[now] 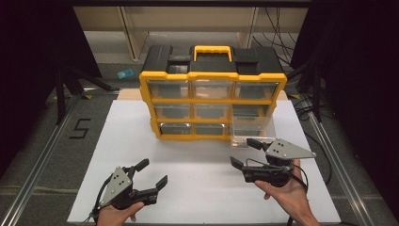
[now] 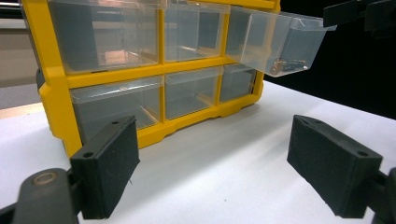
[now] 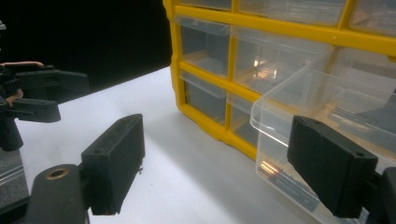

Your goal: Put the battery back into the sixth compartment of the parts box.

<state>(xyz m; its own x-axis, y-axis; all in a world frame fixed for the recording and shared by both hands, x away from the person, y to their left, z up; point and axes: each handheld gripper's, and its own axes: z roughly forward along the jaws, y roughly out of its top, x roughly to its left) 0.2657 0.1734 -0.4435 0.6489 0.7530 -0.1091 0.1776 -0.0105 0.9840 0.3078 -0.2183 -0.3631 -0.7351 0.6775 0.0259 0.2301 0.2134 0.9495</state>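
Note:
A yellow and black drawer cabinet (image 1: 212, 70) stands at the back of the white board (image 1: 197, 197). Its middle-row right clear drawer (image 1: 253, 132) is pulled out; small metal parts (image 2: 287, 63) lie in its front end. My right gripper (image 1: 244, 151) is open just in front of that drawer, touching nothing. In the right gripper view the drawer (image 3: 322, 112) sits close behind the right jaw of the gripper (image 3: 222, 163). My left gripper (image 1: 152, 173) is open and empty at the board's front left. Its own view looks between the open gripper (image 2: 219, 158) at the cabinet (image 2: 56, 88).
The cabinet's other drawers (image 1: 175, 111) are pushed in. A yellow handle (image 1: 212, 49) tops the cabinet. Dark stands (image 1: 61, 89) flank the board, cables (image 1: 306, 110) run along the right, and a blue item (image 1: 126, 73) lies on the floor at the back left.

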